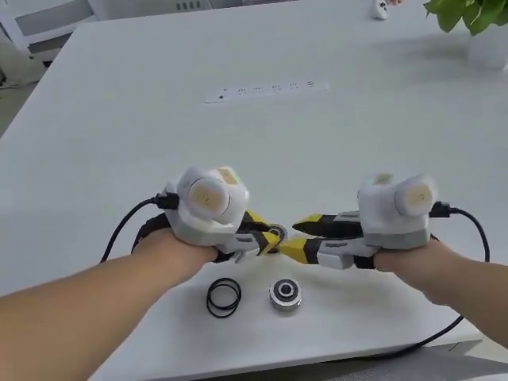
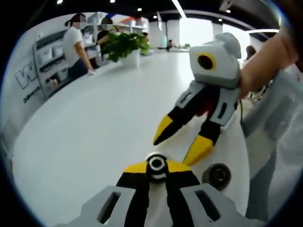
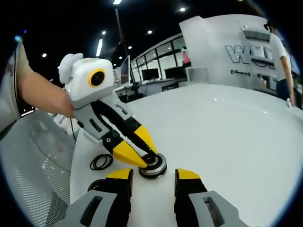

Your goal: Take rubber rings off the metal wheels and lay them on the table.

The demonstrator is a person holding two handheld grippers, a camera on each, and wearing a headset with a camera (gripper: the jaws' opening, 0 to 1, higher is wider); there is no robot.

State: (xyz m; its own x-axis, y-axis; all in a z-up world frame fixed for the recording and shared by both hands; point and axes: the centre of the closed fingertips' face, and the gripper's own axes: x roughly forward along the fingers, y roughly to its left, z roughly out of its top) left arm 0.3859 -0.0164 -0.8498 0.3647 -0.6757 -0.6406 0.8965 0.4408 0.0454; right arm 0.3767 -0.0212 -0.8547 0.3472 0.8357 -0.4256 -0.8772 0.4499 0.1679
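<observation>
My left gripper (image 1: 267, 238) is clenched on a metal wheel (image 3: 152, 166). That wheel lies straight ahead of my right gripper (image 3: 151, 177), whose jaws stand apart just short of it, so the right is the one to pull its ring. Nearer me than the held wheel, loose rubber rings (image 1: 224, 297) and a second wheel (image 1: 285, 293) lie on the table (image 1: 238, 151).

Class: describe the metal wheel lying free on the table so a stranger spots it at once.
On the white table, look near its front edge. A metal wheel lies flat beside black rubber rings. The other wheel sits in the left gripper's tongs, while nothing holds this one.
</observation>
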